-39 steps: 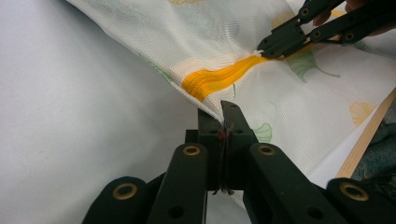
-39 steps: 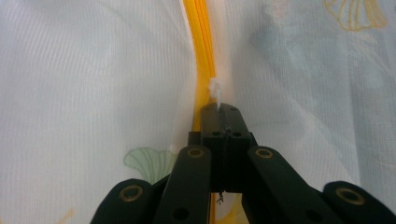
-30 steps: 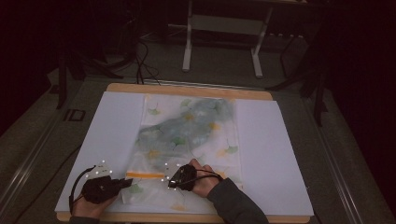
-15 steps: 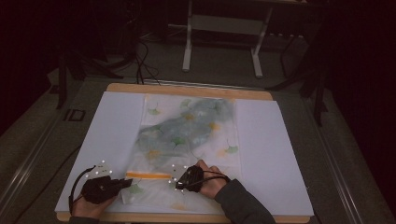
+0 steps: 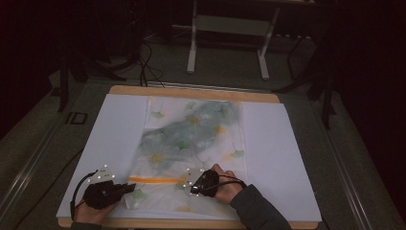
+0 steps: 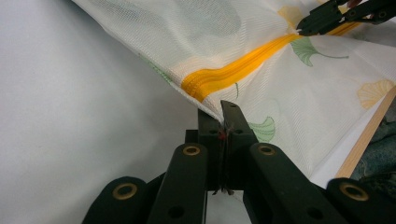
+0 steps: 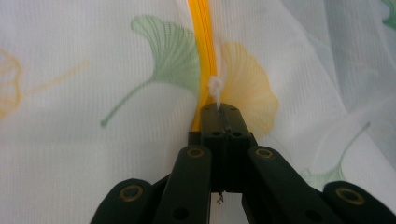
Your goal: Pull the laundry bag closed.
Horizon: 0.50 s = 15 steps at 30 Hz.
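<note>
right gripper [image 7: 221,108], clenched on the white zipper pull [image 7: 215,88], is sliding along the orange zipper [image 5: 155,179] away from the left gripper [image 6: 223,113], which is pinching the mesh bag [image 5: 191,139] edge on the surface [image 5: 110,129], so the zipper is travelling.

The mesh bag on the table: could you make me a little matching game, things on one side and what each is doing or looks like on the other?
Things:
1. left claw
2. right claw
3. zipper
4. table edge

States:
A. orange band across the mesh bag
B. bare wood
C. shut on the bag's corner
D. shut on the white zipper pull

Pairs: 1-C, 2-D, 3-A, 4-B
</note>
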Motion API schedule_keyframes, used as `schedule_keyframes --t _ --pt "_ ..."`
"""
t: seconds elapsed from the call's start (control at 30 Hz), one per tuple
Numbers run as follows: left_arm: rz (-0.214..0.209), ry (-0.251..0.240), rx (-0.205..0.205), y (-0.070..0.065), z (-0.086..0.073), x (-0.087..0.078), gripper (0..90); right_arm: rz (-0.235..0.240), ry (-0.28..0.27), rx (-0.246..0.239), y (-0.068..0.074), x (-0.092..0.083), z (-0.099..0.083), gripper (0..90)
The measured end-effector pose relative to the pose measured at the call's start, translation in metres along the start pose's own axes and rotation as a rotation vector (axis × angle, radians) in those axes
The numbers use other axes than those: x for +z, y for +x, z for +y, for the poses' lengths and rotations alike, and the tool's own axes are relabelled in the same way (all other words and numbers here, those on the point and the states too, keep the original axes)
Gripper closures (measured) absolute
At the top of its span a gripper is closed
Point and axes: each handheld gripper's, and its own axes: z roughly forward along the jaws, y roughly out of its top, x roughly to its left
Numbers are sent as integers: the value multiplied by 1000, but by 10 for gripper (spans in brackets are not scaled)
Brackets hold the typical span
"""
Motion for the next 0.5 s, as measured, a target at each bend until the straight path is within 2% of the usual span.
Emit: schedule_keyframes --t 0.5 --pt "1 5 -4 0 -1 0 886 -33 45 14 0 -17 -29 900"
